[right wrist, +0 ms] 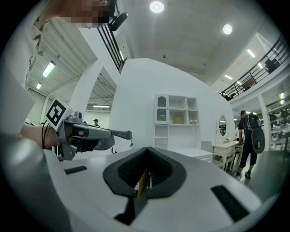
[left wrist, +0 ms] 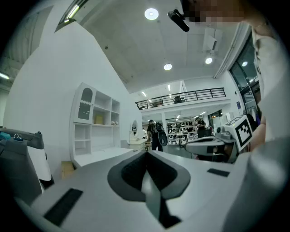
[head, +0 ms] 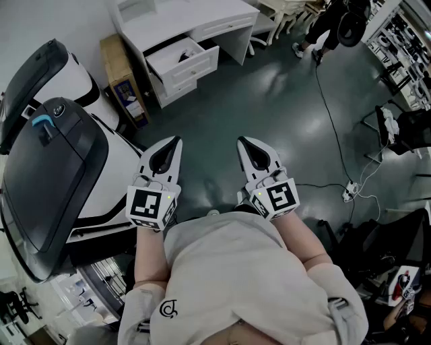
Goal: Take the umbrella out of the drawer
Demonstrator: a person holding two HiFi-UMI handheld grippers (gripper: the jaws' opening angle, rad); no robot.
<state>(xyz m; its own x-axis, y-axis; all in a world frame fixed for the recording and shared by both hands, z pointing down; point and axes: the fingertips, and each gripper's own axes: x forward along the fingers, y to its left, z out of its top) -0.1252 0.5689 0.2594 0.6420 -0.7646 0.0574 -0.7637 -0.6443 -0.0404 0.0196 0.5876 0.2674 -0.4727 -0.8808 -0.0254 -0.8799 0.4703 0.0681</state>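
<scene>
**Approach stance, seen from beside the person.** The left gripper and the right gripper are held side by side in front of the body. Both point level across the dark floor toward the white counter.

- **Left fingers**: clenched tip to tip, with nothing between them.
- **Right fingers**: likewise pressed together. Only a thin sliver of background shows behind the tips, so this gripper is empty as well.
- **Drawer**: the upper one in the counter's pedestal. It stands pulled out, so its inside faces the head view.
- **Umbrella**: probably the small dark shape lying in the open drawer, though it is too small to tell for sure. It is well apart from both grippers.
- **Surroundings**: a cardboard box leans just beside the counter's left end. Large white-and-dark machine housings crowd the person's left side. A cable trails over the floor on the right, and another person stands beyond the counter.

The closed, level pose looks like a carrying posture, since nothing is within reach to grasp. The task appears barely begun. With the drawer already open, what is left is likely to walk closer, part one pair of fingers and lower them onto the umbrella — keeping clear of the cable underfoot.
</scene>
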